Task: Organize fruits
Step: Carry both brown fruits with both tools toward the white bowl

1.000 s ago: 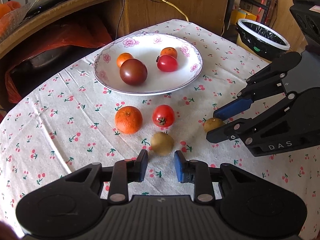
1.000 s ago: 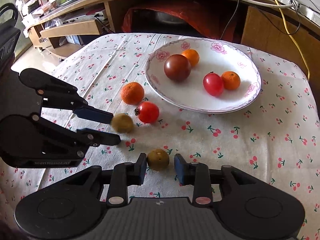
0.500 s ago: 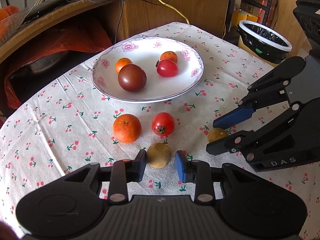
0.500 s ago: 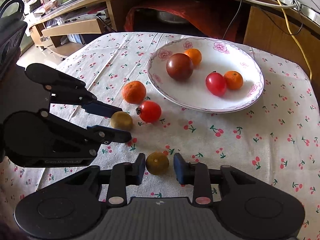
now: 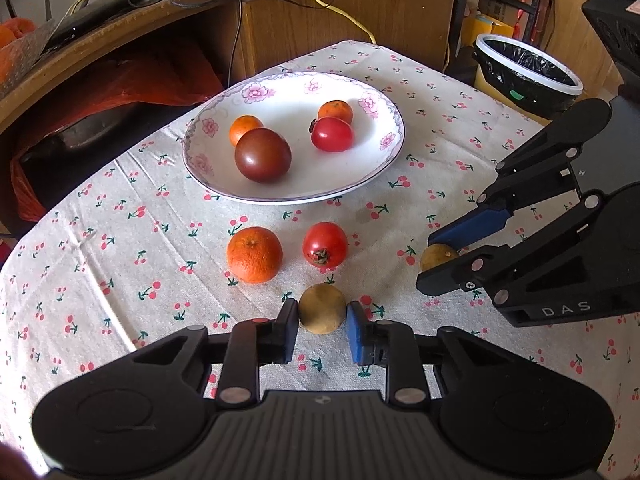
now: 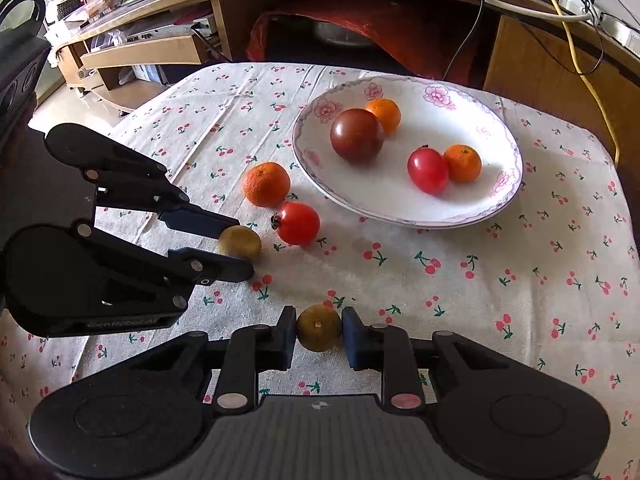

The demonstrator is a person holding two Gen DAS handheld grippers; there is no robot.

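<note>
In the left wrist view my left gripper (image 5: 322,310) is shut on a small tan fruit (image 5: 322,317) that rests on the cherry-print cloth. My right gripper (image 6: 318,316) is shut on a second, greenish-brown fruit (image 6: 319,330), also low on the cloth. Each gripper shows in the other's view: the right gripper (image 5: 427,259) at the right, the left gripper (image 6: 240,247) at the left. An orange (image 5: 255,254) and a red tomato (image 5: 325,245) lie loose on the cloth. Beyond them the flowered plate (image 5: 384,160) holds a dark tomato (image 5: 263,155), a red tomato and two small oranges.
A wooden desk (image 5: 340,12) with trailing cables stands behind the table, with a red bag (image 5: 132,80) beneath it. A black-lined bin (image 5: 528,76) stands past the table's far right edge. Low shelves (image 6: 152,52) are at the far left in the right wrist view.
Both grippers have slid forward so that each fruit sits deeper between the fingers. Both pairs of fingers have narrowed onto the fruit.
</note>
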